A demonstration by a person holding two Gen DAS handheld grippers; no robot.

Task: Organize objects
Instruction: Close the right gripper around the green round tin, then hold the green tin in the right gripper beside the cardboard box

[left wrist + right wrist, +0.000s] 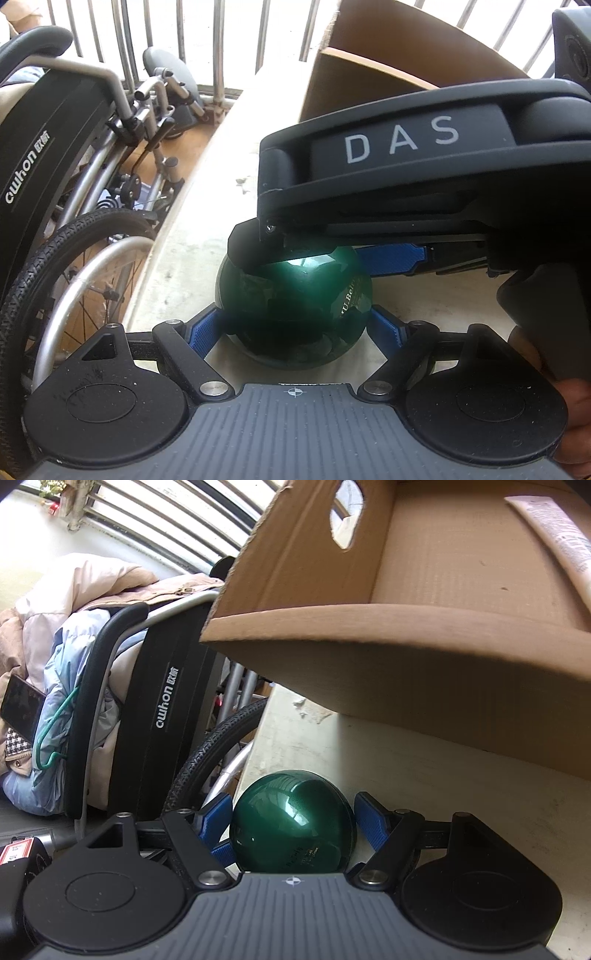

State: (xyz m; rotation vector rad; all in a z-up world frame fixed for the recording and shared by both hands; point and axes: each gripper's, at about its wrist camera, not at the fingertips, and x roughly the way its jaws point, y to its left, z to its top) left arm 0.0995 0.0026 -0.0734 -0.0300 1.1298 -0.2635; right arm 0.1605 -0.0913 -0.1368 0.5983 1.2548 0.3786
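A shiny dark green ball [291, 295] rests on the pale table [192, 258] near its left edge. My left gripper [295, 328] straddles it from the near side, with its blue pads [205, 328] against the ball's two flanks. My right gripper [310, 254] reaches in from the right, over the ball's top. In the right wrist view the same ball [291, 812] fills the gap of the right gripper [293, 821], and both blue pads [369, 819] touch it. A blue finger of the left gripper [221, 853] shows low beside the ball.
An open cardboard box [406, 664] with a hand hole stands on the table [461, 794] just behind the ball, also visible from the left wrist [369, 74]. A folded wheelchair [55, 166] piled with jackets [74, 609] stands left of the table edge. Metal railings run behind.
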